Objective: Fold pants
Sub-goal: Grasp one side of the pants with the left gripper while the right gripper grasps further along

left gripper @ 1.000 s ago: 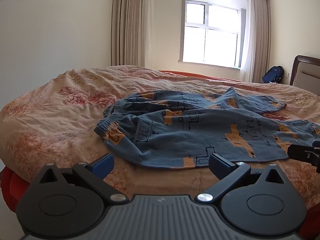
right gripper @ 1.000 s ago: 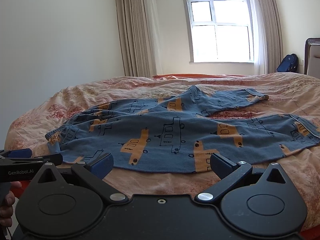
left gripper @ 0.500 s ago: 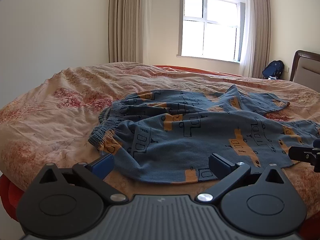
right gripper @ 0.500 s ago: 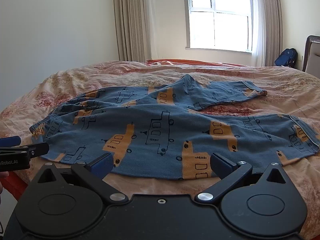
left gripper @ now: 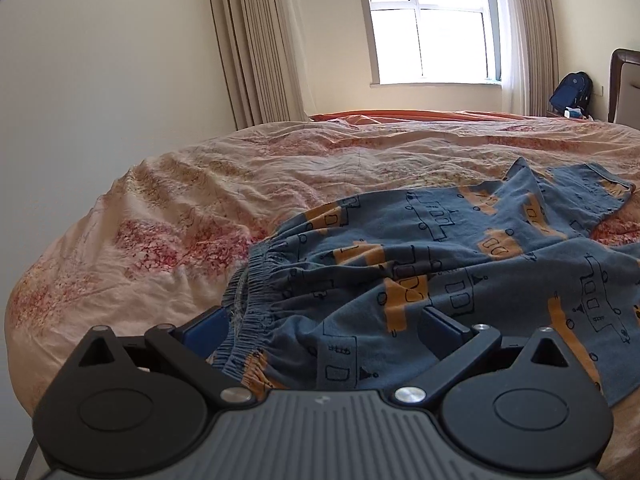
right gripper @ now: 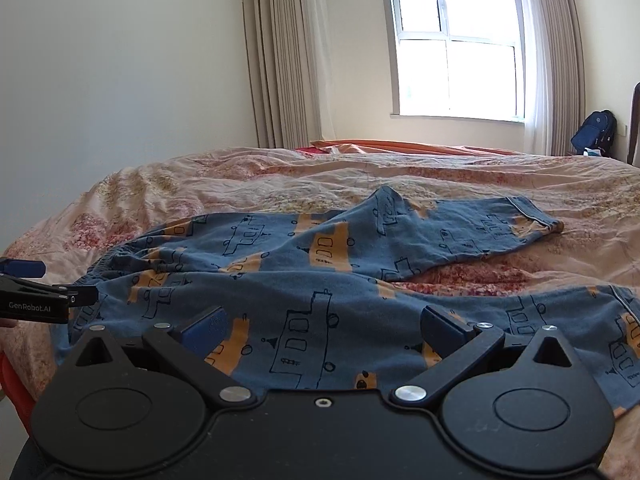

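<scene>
Blue pants (left gripper: 440, 264) with orange and black vehicle prints lie spread and rumpled on the bed, also in the right wrist view (right gripper: 320, 280). The gathered waistband (left gripper: 248, 304) is at the left, the legs run right. My left gripper (left gripper: 324, 328) is open, its jaws on either side of the waistband corner, low over the cloth. My right gripper (right gripper: 324, 328) is open over the near leg's lower edge. The left gripper's fingers (right gripper: 48, 300) show at the left edge of the right wrist view.
The bed has a crumpled pink floral cover (left gripper: 200, 208) and drops off at the near and left edges. A window (right gripper: 456, 52) with curtains is behind. A blue backpack (right gripper: 596, 130) and a headboard (left gripper: 624, 84) are at the far right.
Both grippers have moved forward and down onto the pants. The left one now straddles the waistband corner, the right one is over the near leg. Both stay open.
</scene>
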Demonstrator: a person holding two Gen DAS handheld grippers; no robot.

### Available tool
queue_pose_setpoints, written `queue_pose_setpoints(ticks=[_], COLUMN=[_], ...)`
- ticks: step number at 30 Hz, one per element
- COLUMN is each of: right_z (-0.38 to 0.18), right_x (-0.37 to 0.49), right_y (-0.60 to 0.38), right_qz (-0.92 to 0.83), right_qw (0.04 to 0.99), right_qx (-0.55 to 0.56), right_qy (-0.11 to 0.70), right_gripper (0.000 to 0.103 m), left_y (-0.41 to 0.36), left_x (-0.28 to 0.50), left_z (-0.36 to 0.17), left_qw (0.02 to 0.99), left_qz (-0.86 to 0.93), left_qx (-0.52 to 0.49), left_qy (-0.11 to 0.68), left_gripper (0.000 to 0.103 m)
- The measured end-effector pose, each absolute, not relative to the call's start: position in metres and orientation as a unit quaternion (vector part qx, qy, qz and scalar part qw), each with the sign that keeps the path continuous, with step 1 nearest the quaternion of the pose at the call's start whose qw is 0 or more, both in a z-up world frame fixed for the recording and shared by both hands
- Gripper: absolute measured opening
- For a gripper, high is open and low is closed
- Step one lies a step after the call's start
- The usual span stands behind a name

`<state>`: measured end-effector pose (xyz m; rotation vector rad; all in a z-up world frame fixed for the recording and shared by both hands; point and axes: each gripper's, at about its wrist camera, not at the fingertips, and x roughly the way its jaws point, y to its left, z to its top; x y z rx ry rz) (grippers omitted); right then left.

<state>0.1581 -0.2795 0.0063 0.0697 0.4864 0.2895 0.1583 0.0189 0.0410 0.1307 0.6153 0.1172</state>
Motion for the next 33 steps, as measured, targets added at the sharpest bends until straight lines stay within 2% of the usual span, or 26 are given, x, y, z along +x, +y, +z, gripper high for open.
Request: queue_pose_setpoints(ticks=[7, 14, 20, 26, 29, 33], right_z=[0.016, 0.021, 0.029, 0.021, 0.013, 0.003], right_x=[0.188, 0.241, 0.319, 0.406, 0.443, 0.479], right_y=[-0.291, -0.286, -0.296, -0.29, -0.275, -0.266], right_qz=[0.187, 0.227, 0.252, 0.311, 0.338, 0.349], right_qw=[0.965, 0.95, 0.933, 0.897, 0.876, 0.862], right_qx=[0.045, -0.04, -0.055, -0.096, -0.141, -0.155], right_qy=[0.178, 0.211, 0.25, 0.298, 0.313, 0.335], right_gripper=[0.103, 0.103, 0.103, 0.103, 0.102, 0.091], left_y=[0.029, 0.041, 0.06, 0.069, 0.07, 0.08], left_x=[0.202, 0.249, 0.304, 0.36, 0.379, 0.396], left_z=[0.052, 0.054, 0.061, 0.036, 0.024, 0.012], left_qw=[0.949, 0.953, 0.964, 0.928, 0.922, 0.917], left_qz=[0.059, 0.032, -0.036, -0.163, -0.156, -0.15], left_qx=[0.074, 0.095, 0.121, 0.145, 0.149, 0.122], left_qy=[0.302, 0.286, 0.233, 0.303, 0.321, 0.35], left_gripper=[0.103, 0.103, 0.103, 0.103, 0.103, 0.103])
